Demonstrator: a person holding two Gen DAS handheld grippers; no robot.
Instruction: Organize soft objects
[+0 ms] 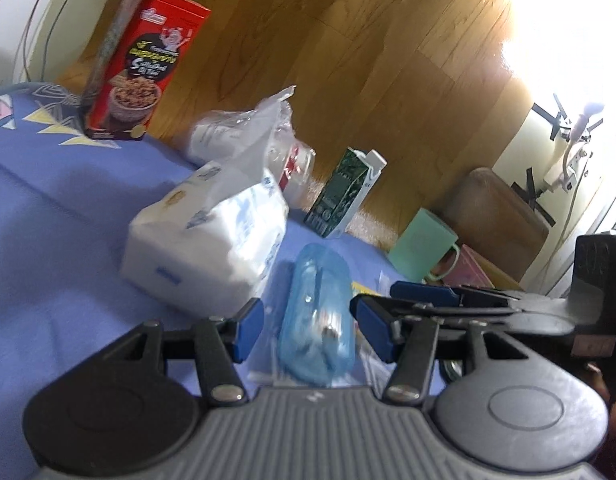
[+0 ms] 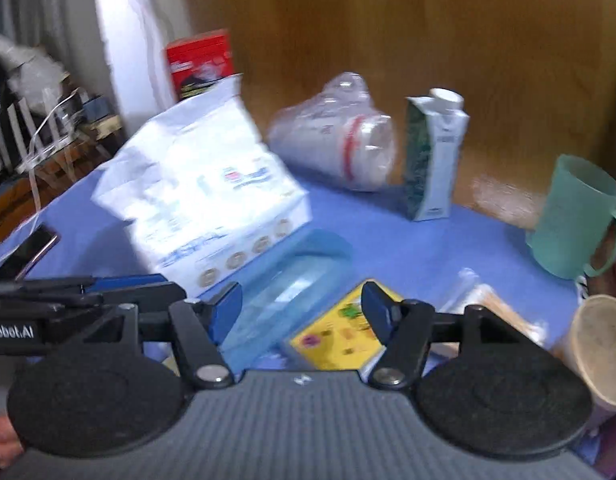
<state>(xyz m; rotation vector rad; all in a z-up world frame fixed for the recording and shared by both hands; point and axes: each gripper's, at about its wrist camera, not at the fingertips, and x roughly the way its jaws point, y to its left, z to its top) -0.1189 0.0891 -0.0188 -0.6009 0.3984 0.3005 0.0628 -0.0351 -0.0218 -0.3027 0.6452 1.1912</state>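
A white soft tissue pack (image 1: 205,236) lies on the blue cloth; it also shows in the right wrist view (image 2: 203,196). A translucent blue case (image 1: 318,320) lies between my left gripper's open fingers; in the right wrist view it (image 2: 283,292) sits just ahead of my right gripper. My left gripper (image 1: 305,328) is open and empty. My right gripper (image 2: 301,314) is open and empty, over the blue case and a yellow card packet (image 2: 340,332). A clear plastic bag of stacked cups (image 2: 336,148) lies behind the tissue pack.
A red cereal box (image 1: 141,64) stands at the back left. A green-white carton (image 2: 434,160) stands near the cloth's far edge. A green mug (image 2: 576,220) and a paper cup (image 2: 604,344) sit at the right. A phone (image 2: 23,256) lies at the left. Wooden floor lies beyond.
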